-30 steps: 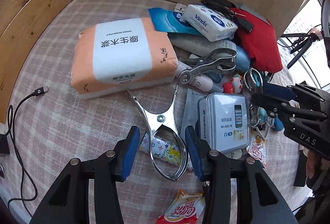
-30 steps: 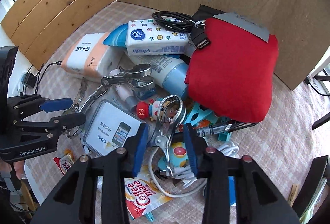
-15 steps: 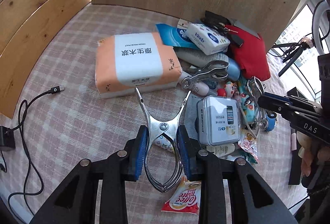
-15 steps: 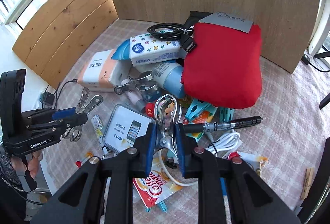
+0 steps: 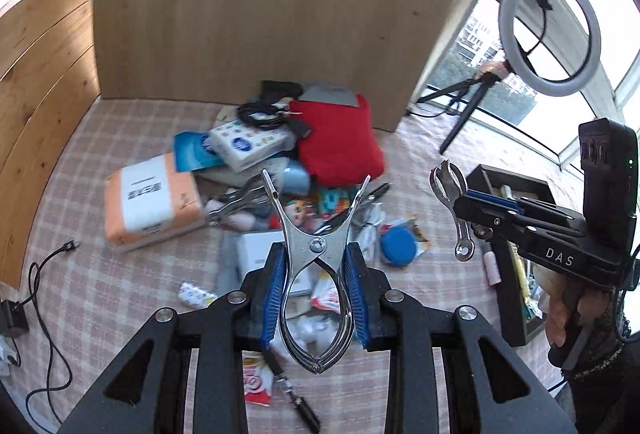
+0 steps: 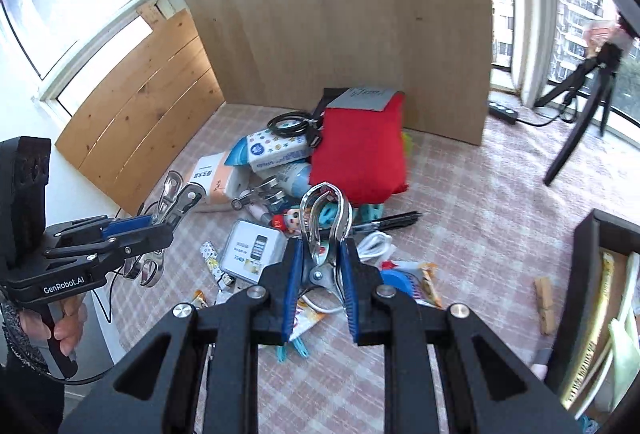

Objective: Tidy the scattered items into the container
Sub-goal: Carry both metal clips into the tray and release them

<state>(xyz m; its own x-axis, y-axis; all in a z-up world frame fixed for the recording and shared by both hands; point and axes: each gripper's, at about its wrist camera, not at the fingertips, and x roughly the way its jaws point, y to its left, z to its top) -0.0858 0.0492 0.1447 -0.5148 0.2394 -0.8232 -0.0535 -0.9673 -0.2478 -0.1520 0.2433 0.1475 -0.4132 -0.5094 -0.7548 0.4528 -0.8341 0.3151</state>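
Aloft, left tool (image 5: 316, 290) pinching a steel clamp (image 5: 316, 258), right tool (image 6: 320, 282) pinching a second clamp (image 6: 324, 230) — both above the clutter.

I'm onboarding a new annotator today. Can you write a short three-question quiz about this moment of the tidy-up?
1. True or false: the left gripper holds a silver metal spring clamp with its tips spread open.
2. What is the right gripper shut on? A) another silver metal clamp B) a red cushion C) a blue round lid
3. Fill in: the black open box with things already inside lies toward the ____ edge of the right wrist view.

Key: 1 true; 2 A; 3 right.
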